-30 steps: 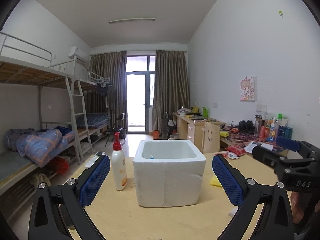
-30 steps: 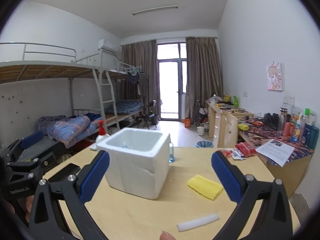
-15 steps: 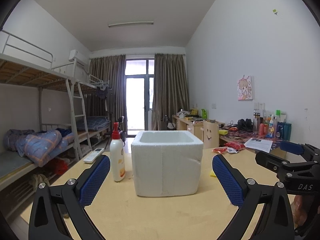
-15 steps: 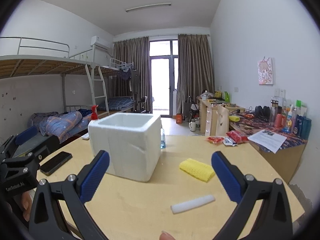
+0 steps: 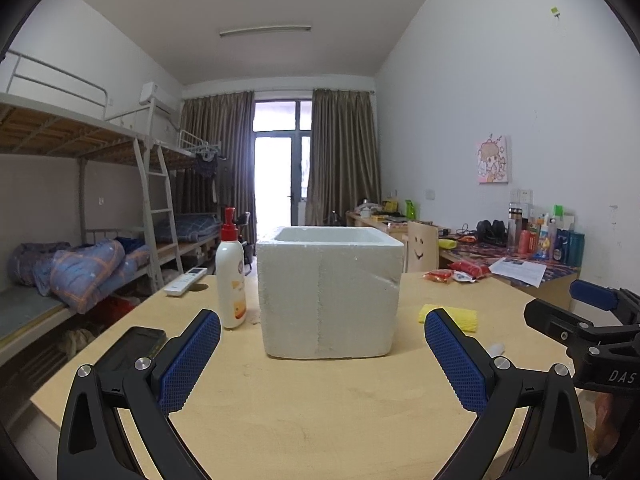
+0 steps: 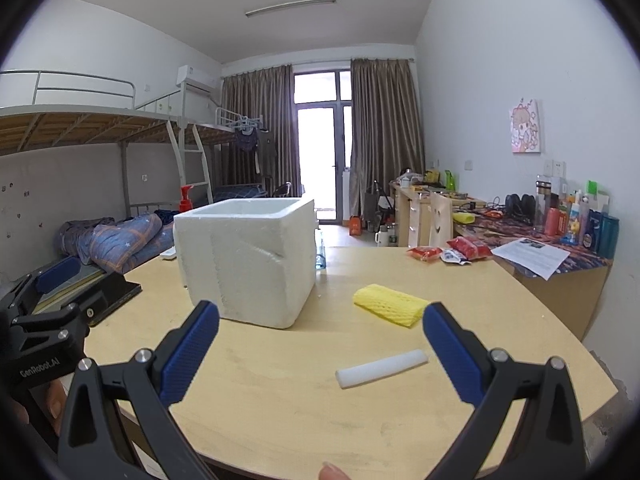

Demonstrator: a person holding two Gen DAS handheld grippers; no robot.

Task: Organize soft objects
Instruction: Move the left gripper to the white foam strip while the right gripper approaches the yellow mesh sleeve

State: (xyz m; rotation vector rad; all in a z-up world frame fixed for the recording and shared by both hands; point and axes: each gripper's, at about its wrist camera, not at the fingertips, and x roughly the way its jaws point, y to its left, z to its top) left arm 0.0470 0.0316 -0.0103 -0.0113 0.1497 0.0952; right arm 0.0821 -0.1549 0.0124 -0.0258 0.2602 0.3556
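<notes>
Risk sits with the thin white foam strip [image 6: 382, 368] — it could roll off the tabletop [image 6: 280, 400] if nudged. Both the left gripper [image 5: 322, 354] and right gripper [image 6: 320, 350] hover spread wide, holding nothing.

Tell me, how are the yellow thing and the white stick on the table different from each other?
The yellow net pad is bright yellow with a meshed, ribbed surface; the white foam strip is plain white and smooth. The pad is broad and thick, the strip thin and narrow. The pad lies farther out, nearer the white foam box; the strip lies closer to the open right gripper. Both lie flat and loose on the wooden table, outside the box.
</notes>
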